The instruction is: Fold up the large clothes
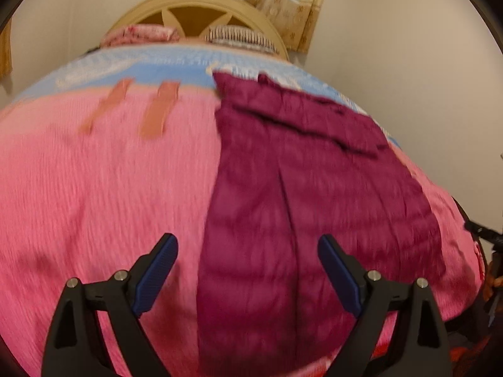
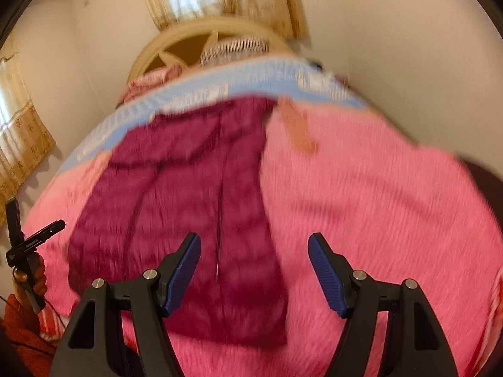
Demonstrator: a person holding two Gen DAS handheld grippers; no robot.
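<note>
A dark maroon quilted garment (image 1: 298,188) lies flat and lengthwise on the pink bedspread (image 1: 94,188), with a centre seam running down it. My left gripper (image 1: 246,240) hovers open above its near end with nothing between the blue pads. In the right wrist view the same garment (image 2: 188,204) lies left of centre. My right gripper (image 2: 254,237) is open over its near right edge and holds nothing. Both views are blurred by motion.
A light blue blanket (image 1: 157,66) crosses the far end of the bed below a cream headboard (image 1: 195,9) and pillows (image 1: 239,36). Walls close in on both sides, with curtains (image 2: 22,144) on the left. The other gripper and a hand (image 2: 28,251) show at the left edge.
</note>
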